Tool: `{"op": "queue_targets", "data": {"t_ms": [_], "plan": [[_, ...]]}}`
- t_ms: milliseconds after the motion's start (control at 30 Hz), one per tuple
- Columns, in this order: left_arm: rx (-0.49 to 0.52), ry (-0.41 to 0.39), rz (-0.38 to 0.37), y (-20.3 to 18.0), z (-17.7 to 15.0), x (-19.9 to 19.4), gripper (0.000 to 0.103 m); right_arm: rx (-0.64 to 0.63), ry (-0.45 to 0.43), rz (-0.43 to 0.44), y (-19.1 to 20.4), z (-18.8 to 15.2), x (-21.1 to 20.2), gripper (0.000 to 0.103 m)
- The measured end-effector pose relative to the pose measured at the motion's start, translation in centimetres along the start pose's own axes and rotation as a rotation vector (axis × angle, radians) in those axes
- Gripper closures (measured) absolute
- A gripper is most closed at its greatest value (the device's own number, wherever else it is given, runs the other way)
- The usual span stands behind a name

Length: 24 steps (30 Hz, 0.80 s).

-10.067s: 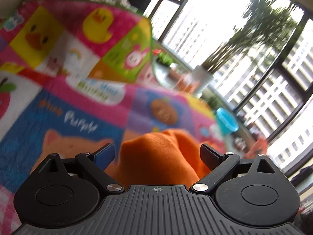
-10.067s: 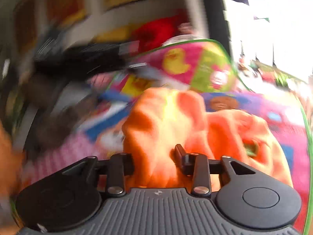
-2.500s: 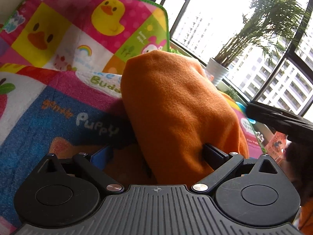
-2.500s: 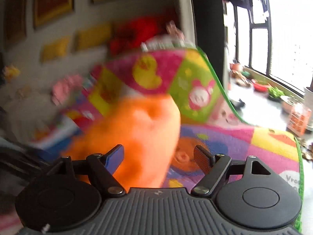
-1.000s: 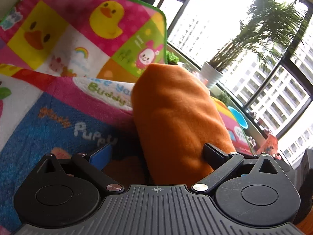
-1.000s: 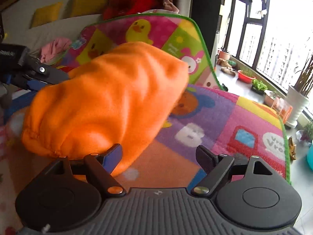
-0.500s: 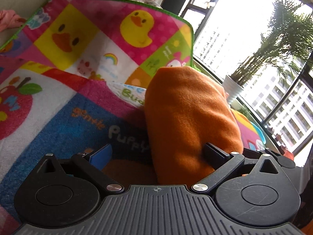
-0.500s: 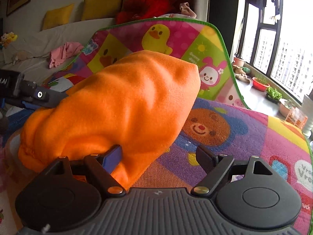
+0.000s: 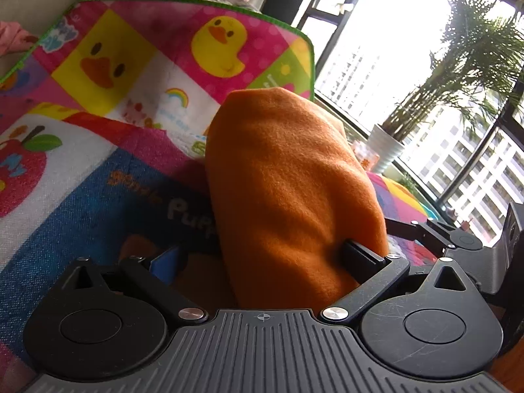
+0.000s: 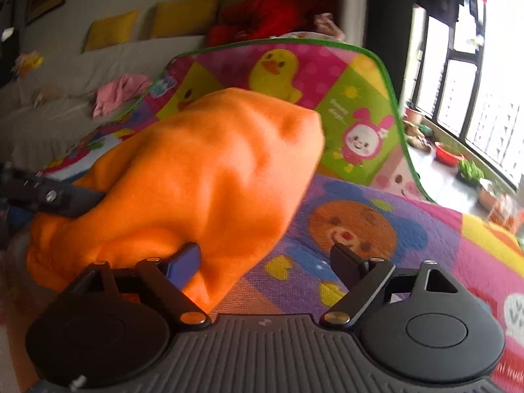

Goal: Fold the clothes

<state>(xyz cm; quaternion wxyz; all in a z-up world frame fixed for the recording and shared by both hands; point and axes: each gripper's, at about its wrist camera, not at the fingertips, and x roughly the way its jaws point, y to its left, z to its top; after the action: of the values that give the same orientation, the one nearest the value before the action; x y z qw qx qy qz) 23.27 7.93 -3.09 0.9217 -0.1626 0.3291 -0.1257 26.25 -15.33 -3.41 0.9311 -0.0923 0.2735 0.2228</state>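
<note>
Orange garment (image 10: 203, 177), crumpled ten seconds earlier, now a folded bundle on the mat (image 10: 376, 229); both grippers (image 9: 262, 262) (image 10: 265, 262) with fingers spread, gripping nothing.

Both wrist views face the orange garment (image 9: 288, 190) closely, seemingly from opposite sides.

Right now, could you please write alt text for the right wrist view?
A bulky orange fleece garment lies on a colourful cartoon play mat, with the open right gripper at its near edge. The left gripper touches its far side.
</note>
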Motion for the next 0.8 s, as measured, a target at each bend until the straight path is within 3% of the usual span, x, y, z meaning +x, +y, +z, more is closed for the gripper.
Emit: {"op": "queue_targets", "data": {"t_ms": [367,500,633,700,800], "plan": [[-0.09,-0.095,-0.059,1.7,0.1,-3.1,0.002,-0.017,-0.013,-0.142,0.8,-0.9,-1.7,0.008],[-0.115,-0.126,-0.027,2.9,0.4,-4.2,0.002,0.033,-0.033,-0.042,1.0,-1.8,-5.1,0.007],[-0.099,-0.06,0.012,2.7,-0.1,-2.6,0.002,-0.12,-0.009,0.061,3.7,-2.6,-6.3,0.005],[-0.061,-0.035,0.005,2.0,-0.6,-1.9,0.002,-0.186,-0.007,0.045,5.1,-2.8,-5.9,0.005],[-0.016,-0.039,0.014,1.4,-1.0,-1.7,0.002,-0.164,-0.015,-0.056,4.9,-2.5,-4.8,0.005]]}}
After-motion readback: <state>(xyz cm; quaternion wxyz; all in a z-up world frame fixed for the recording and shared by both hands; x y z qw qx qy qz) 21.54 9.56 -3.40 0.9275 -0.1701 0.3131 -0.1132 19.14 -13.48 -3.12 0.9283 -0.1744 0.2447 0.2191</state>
